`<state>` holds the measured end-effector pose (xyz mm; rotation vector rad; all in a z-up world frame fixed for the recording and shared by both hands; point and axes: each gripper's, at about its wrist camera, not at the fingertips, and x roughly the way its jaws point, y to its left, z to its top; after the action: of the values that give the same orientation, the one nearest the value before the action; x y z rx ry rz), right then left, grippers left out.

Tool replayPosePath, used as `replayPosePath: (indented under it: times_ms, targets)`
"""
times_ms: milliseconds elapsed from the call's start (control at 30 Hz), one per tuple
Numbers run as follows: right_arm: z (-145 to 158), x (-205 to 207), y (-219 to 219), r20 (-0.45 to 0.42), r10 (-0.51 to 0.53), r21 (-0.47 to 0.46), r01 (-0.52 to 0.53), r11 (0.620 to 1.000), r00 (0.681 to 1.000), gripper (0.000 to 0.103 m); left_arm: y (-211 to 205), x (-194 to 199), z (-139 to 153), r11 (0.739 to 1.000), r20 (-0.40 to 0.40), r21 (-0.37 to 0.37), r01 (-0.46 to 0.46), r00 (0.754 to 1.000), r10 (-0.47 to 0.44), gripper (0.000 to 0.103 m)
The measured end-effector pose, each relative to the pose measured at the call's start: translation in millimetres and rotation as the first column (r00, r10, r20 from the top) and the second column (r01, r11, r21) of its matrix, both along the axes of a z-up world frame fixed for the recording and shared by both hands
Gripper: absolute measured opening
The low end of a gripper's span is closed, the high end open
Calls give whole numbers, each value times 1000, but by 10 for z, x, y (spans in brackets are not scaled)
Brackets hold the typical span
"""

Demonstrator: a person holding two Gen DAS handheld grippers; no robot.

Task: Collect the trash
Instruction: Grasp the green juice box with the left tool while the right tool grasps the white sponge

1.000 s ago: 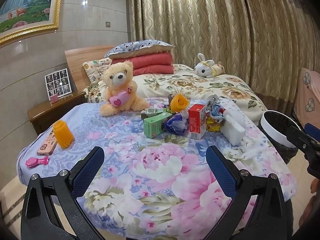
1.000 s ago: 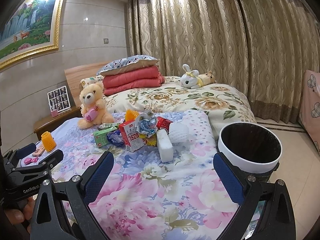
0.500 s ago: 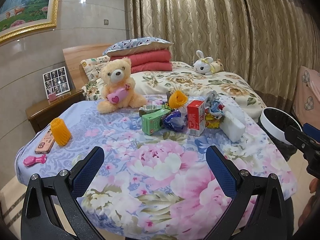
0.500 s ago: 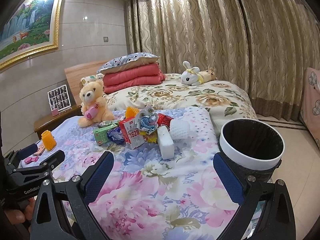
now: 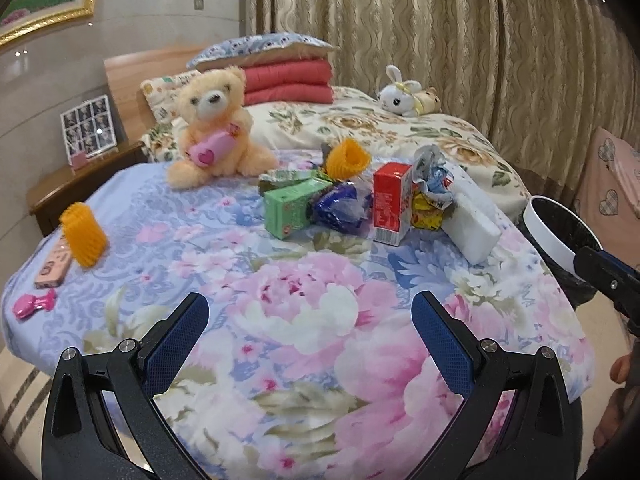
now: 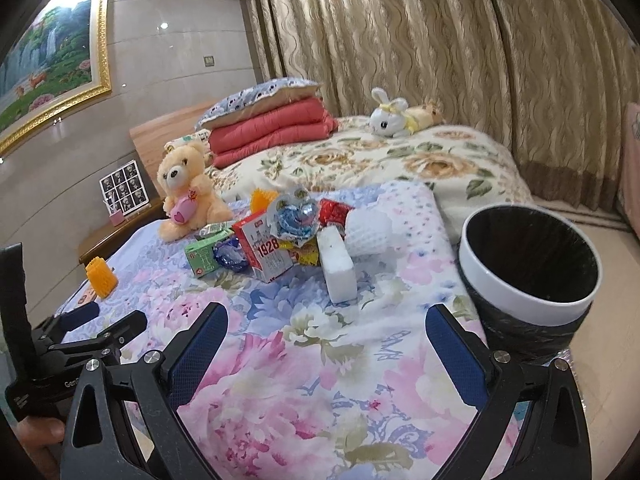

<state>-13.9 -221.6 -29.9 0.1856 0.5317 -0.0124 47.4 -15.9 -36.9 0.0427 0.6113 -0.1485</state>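
Observation:
A heap of trash lies mid-table on the floral cloth: a green carton, a blue wrapper, a red carton, crumpled foil wrappers, a yellow packet, a white foam block and a white foam net. A black-lined bin with a white rim stands at the table's right edge. My left gripper is open and empty, well short of the heap. My right gripper is open too, near the bin.
A teddy bear sits behind the heap. An orange foam net, a phone and a pink clip lie at the table's left. A bed with a plush rabbit is beyond, and a nightstand stands left.
Both grippers have moved forward towards the heap, so the trash and bin look larger. Both stay open and hold nothing.

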Motion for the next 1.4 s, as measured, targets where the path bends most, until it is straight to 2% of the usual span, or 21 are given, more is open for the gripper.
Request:
replayPosePath:
  times_ms: [133, 200, 300, 367, 467, 733, 867, 1033, 1133, 1200, 1300, 1400]
  targets:
    - [-115, 185, -95, -43, 1, 24, 0, 1000, 999, 96, -64, 210, -74, 1000, -27, 9, 19, 999, -19, 103]
    - [-173, 278, -145, -73, 5, 42, -2, 999, 997, 90, -35, 348, -114, 1000, -46, 10, 3, 999, -3, 103]
    - [-268, 412, -186, -112, 14, 58, -7, 998, 994, 85, 72, 541, -152, 1000, -81, -22, -12, 997, 10, 103]
    - [-316, 489, -196, -133, 25, 72, -15, 997, 991, 81, 135, 672, -169, 999, -90, -19, -28, 996, 26, 103]
    - [-351, 593, -204, -147, 35, 81, -24, 996, 989, 75, 184, 841, -183, 999, -99, -5, -32, 995, 31, 99]
    - [-406, 944, -207, -179, 39, 76, -25, 997, 983, 70, 224, 1360, -284, 999, -145, 35, -19, 989, 24, 90]
    - [-487, 1131, -239, -220, 34, 91, -14, 996, 975, 64, 254, 1618, -355, 1000, -197, 7, -3, 980, 5, 89]
    - [-571, 1286, -210, -248, 51, 102, -26, 994, 967, 55, 242, 1819, -396, 1000, -210, 17, 9, 978, -5, 87]
    - [-622, 1341, -185, -265, 64, 121, -32, 992, 962, 37, 208, 1906, -446, 999, -231, 4, 38, 972, -36, 68]
    - [-632, 1331, -190, -266, 61, 129, -27, 991, 962, 33, 166, 1933, -489, 997, -252, -17, 74, 965, -76, 44]
    - [-620, 1280, -180, -259, 74, 144, -37, 989, 963, 31, 149, 1849, -467, 996, -236, -10, 86, 968, -86, 40]
    - [-594, 1195, -188, -251, 78, 156, -39, 987, 965, 30, 221, 1699, -437, 997, -227, -41, 63, 971, -71, 39]
